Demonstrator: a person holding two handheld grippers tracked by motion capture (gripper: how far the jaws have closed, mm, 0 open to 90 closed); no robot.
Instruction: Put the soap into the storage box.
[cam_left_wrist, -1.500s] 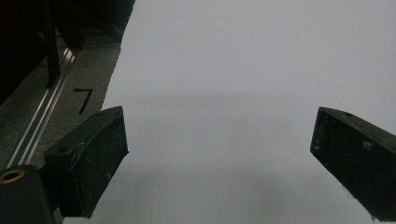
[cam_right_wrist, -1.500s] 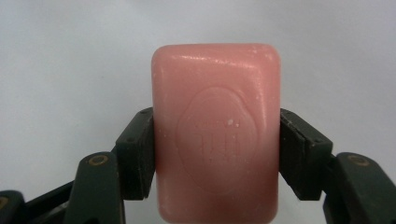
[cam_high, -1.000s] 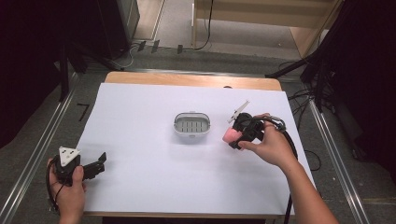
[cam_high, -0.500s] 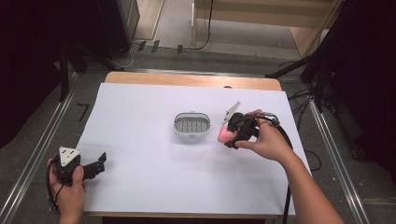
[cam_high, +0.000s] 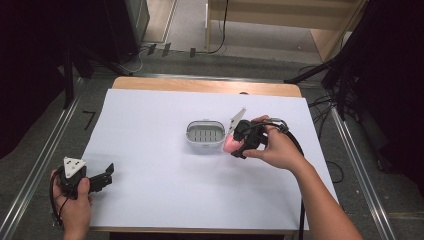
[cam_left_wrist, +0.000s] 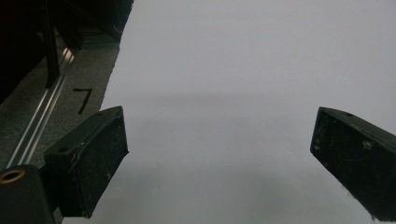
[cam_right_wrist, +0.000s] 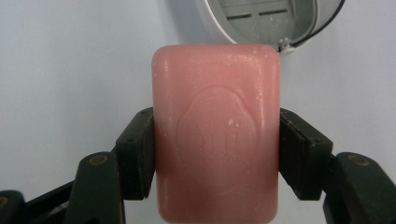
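Soap (cam_right_wrist: 217, 140) sits clamped between the right gripper's (cam_high: 239, 142) jaws, just short of the empty soap dish (cam_high: 205, 134) ahead; placing it remains. Left gripper (cam_left_wrist: 219, 158) rests wide open, holding nothing.

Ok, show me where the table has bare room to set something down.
Bare: the wide white sheet between the left tongs and the dish, and the near strip in front of the dish. Crowded: the dish's right side, where the right tongs hold the soap.
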